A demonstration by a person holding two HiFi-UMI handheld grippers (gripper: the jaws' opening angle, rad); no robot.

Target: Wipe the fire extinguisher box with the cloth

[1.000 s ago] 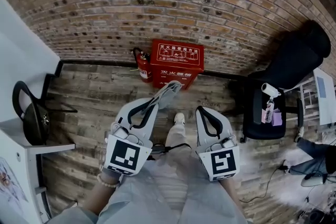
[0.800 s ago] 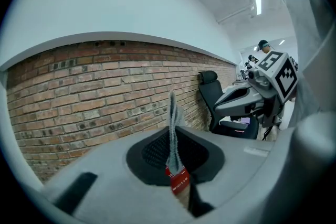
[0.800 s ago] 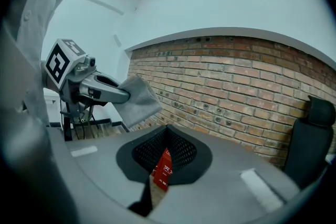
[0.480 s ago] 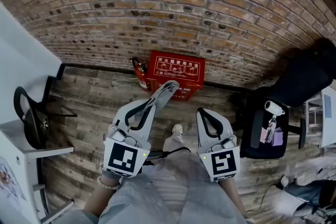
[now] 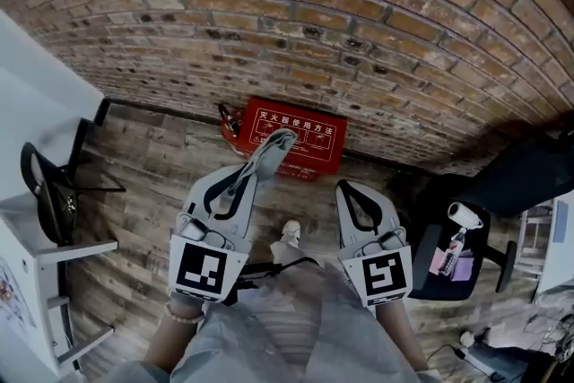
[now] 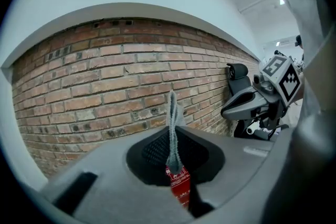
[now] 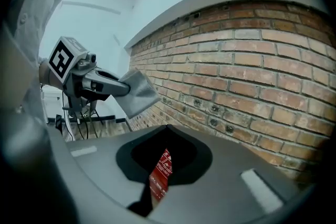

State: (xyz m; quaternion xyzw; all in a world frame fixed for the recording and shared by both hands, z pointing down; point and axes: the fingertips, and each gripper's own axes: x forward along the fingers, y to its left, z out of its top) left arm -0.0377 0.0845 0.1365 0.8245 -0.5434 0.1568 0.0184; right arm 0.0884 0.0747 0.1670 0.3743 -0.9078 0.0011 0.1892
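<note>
While the left claw (image 5: pixel 258 164) grips the cloth (image 5: pixel 276 143) and the right claw (image 5: pixel 345 187) sits closed and empty, the fire extinguisher box (image 5: pixel 314 139) stands against the brick wall (image 5: pixel 359 13). Get low first — then press the cloth flat and overlap the strokes.

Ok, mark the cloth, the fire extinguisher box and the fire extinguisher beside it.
cloth (image 6: pixel 171 131), left gripper view, middle of the pinched strip.
fire extinguisher box (image 5: pixel 309 137), head view, its printed red face.
fire extinguisher (image 5: pixel 233 126), head view, its red body.
</note>
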